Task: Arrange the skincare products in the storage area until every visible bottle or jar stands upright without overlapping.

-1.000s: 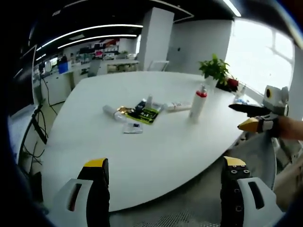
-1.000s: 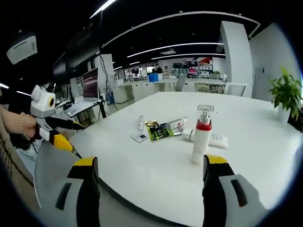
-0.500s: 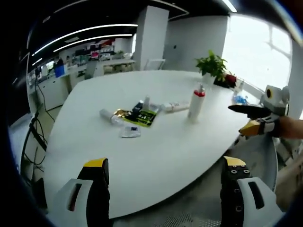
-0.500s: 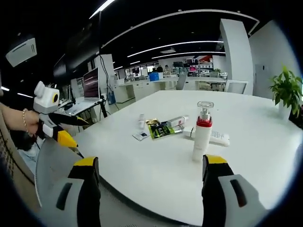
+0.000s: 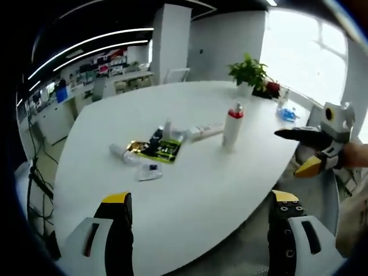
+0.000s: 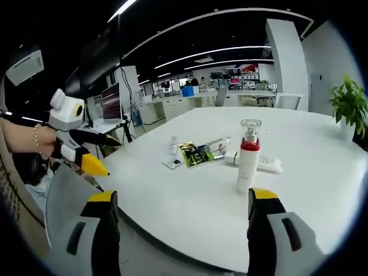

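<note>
Your left gripper (image 5: 198, 221) and right gripper (image 6: 183, 221) both hang spread wide, holding nothing. The pump bottle (image 6: 248, 164) stands upright on the table (image 6: 190, 201).

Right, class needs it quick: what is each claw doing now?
Left claw: open, holding nothing.
Right claw: open, holding nothing.

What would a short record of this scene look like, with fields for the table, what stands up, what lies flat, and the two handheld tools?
surface: white table
upright: pump bottle with red collar; small bottle
lying flat: white tube; clear bottle; green and gold packet; small sachet
background: potted plant
left gripper: jaws open, holding nothing, short of the table
right gripper: jaws open, holding nothing
task state: not yet arranged
</note>
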